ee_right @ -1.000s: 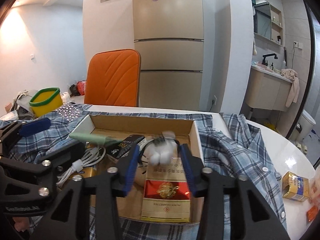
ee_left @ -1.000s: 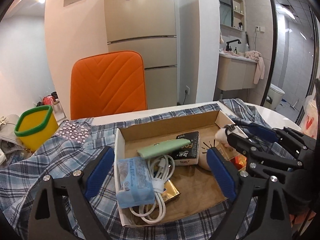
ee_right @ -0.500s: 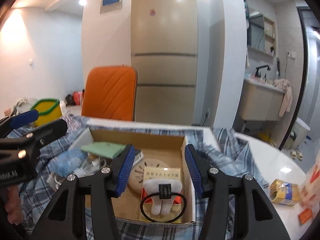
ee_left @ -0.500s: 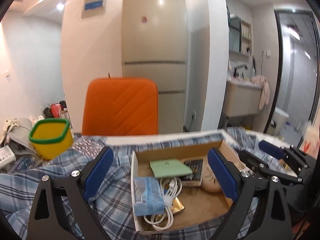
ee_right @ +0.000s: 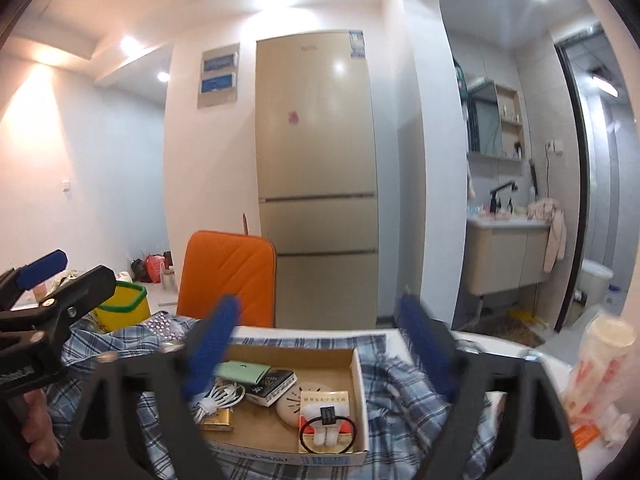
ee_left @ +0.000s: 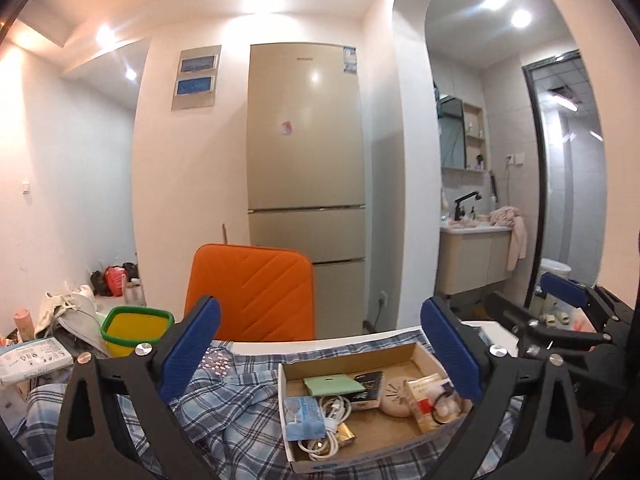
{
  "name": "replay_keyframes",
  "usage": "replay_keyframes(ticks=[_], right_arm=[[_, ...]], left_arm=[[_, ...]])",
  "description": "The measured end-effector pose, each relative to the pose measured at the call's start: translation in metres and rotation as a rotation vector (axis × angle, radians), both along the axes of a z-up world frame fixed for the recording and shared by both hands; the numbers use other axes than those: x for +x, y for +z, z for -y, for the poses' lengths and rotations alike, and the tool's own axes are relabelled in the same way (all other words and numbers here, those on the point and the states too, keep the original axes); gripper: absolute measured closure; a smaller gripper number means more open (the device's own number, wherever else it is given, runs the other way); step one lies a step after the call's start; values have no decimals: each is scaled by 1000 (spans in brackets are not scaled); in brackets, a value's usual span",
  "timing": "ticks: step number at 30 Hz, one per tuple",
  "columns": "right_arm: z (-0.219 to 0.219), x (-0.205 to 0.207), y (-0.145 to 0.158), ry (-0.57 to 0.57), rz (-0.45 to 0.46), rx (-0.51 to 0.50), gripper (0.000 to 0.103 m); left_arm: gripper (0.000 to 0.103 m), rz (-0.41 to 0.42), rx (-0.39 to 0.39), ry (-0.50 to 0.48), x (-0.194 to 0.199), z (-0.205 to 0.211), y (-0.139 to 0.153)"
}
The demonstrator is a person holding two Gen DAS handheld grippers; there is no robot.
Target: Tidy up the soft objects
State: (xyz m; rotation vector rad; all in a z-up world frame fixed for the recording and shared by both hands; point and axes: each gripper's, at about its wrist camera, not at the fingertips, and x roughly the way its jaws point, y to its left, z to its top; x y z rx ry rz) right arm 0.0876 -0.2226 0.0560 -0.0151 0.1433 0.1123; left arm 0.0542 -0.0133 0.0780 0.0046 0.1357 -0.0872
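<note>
Both grippers have risen and drawn back from the cardboard box (ee_right: 358,364) since a second ago; the white plush hair tie (ee_right: 327,432), then between the right pads, now lies released. It rests on the red cigarette pack (ee_right: 324,400) at the box's 5 o'clock corner. Judged light, soft and compressible, it should be pinched across the plush body, not the thin black elastic loop. Box walls stand close at 3 and 6 o'clock, so approach from above. The right gripper (ee_right: 320,344) is spread wide and empty; the left gripper (ee_left: 320,348) likewise. Plaid cloth (ee_left: 224,412) surrounds the box; the yellow bin (ee_left: 134,330) sits at 10 o'clock, well apart.
</note>
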Motion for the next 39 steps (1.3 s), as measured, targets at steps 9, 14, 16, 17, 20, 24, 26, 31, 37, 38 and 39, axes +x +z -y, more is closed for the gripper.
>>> replay_keyframes(ticks=[9, 14, 16, 17, 20, 24, 26, 31, 37, 38, 39], right_arm=[[3, -53, 2, -16, 58, 1, 0], [3, -73, -3, -16, 57, 1, 0], [3, -80, -6, -16, 59, 2, 0], [2, -85, -8, -19, 61, -3, 0], [0, -97, -15, -25, 63, -15, 0], [1, -112, -25, -25, 63, -9, 0], [-1, -118, -32, -27, 59, -15, 0], [-3, -128, -46, -20, 74, -17, 0], [-2, -131, -52, -6, 80, -7, 0], [-1, -131, -53, -9, 81, -3, 0], [-1, -131, -53, -14, 82, 0, 0]], left_arm=[[0, 69, 27, -3, -44, 0, 1], [0, 81, 22, 2, -64, -2, -11], [0, 63, 18, -6, -69, -3, -16], [0, 53, 13, -12, -71, -2, -20], [0, 45, 10, -16, -79, 0, -31], [0, 48, 5, -10, -91, 2, -48], [0, 49, 7, -1, -96, 1, -54], [0, 36, -6, 0, -99, -3, -64], [0, 29, -19, 10, -101, -8, -72], [0, 32, -11, 6, -101, -7, -72], [0, 41, -2, 1, -103, -5, -72]])
